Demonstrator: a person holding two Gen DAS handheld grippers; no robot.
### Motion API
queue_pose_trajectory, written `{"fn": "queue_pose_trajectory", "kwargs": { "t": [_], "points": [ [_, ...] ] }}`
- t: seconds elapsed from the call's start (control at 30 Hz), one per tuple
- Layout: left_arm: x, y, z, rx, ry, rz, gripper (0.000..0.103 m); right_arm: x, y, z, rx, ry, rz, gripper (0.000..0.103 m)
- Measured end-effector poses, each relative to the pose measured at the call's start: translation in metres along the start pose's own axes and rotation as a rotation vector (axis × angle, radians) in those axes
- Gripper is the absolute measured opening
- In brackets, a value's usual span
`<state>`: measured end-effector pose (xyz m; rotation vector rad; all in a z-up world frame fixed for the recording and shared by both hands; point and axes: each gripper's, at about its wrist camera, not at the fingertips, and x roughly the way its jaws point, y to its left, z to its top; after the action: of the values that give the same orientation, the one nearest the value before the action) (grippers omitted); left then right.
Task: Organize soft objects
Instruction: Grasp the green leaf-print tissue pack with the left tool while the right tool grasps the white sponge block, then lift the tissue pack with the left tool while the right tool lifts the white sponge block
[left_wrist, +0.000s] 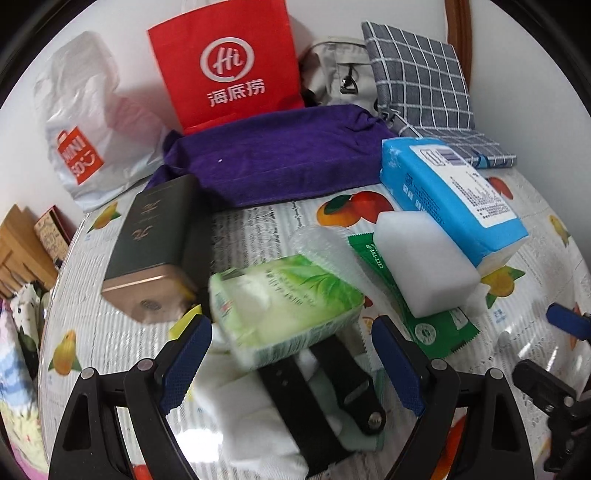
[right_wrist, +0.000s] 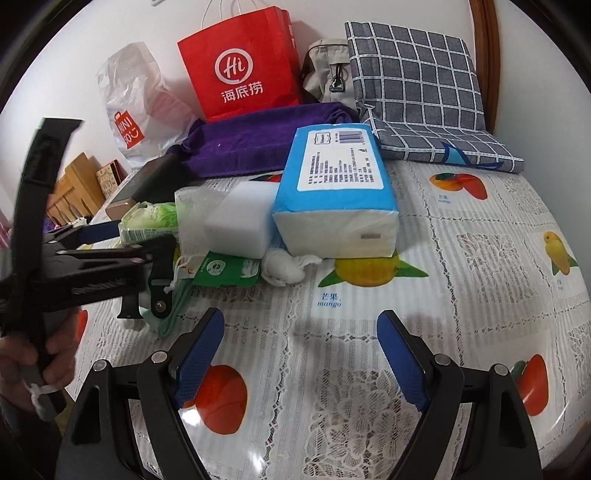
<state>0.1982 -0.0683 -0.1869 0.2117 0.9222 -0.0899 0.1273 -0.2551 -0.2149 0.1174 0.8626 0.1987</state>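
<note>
A green tissue pack (left_wrist: 284, 306) lies tilted on a heap of white cloth (left_wrist: 240, 406) and black straps (left_wrist: 332, 387). My left gripper (left_wrist: 291, 321) is open, with the pack between its blue fingertips; I see no pad pressing on it. To the right lie a white sponge block (left_wrist: 424, 258), a green sachet (left_wrist: 424, 325) and a blue tissue pack (left_wrist: 450, 199), with a purple towel (left_wrist: 277, 162) behind. My right gripper (right_wrist: 301, 315) is open over bare tablecloth, in front of the blue tissue pack (right_wrist: 340, 184), with nothing between its fingers.
A dark green tin (left_wrist: 155, 251) lies left of the heap. Along the wall stand a white plastic bag (left_wrist: 85, 122), a red paper bag (left_wrist: 229, 66), a beige bag (left_wrist: 340, 70) and a grey checked cloth bag (left_wrist: 417, 74). The table's edge curves away on the left.
</note>
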Motion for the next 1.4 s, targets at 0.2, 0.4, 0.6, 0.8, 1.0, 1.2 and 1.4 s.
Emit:
{"fn": "queue_pose_trajectory", "kwargs": {
  "t": [0.2, 0.4, 0.6, 0.8, 1.0, 1.2, 1.4],
  "points": [
    [0.015, -0.003, 0.007, -0.005, 0.002, 0.039, 0.088, 0.004, 0.002, 0.005, -0.008, -0.005, 0.015, 0.085],
    [0.009, 0.004, 0.007, -0.017, -0.046, -0.006, 0.081, 0.008, 0.007, 0.01, 0.005, -0.018, 0.033, 0.085],
    [-0.008, 0.022, 0.002, -0.053, -0.059, -0.019, 0.081, 0.008, 0.02, 0.021, 0.033, -0.054, 0.074, 0.085],
    [-0.021, 0.047, -0.01, -0.095, -0.054, 0.008, 0.081, 0.022, 0.036, 0.031, 0.047, -0.072, 0.056, 0.085],
    [-0.026, 0.067, -0.023, -0.132, -0.05, -0.01, 0.081, 0.039, 0.04, 0.039, 0.105, -0.057, 0.027, 0.08],
    [-0.023, 0.082, -0.032, -0.165, -0.043, -0.032, 0.081, 0.055, 0.05, 0.042, 0.099, -0.024, -0.025, 0.061],
    [-0.02, 0.097, -0.04, -0.194, -0.038, -0.046, 0.081, 0.054, 0.056, 0.043, 0.052, -0.032, -0.067, 0.049]
  ]
}}
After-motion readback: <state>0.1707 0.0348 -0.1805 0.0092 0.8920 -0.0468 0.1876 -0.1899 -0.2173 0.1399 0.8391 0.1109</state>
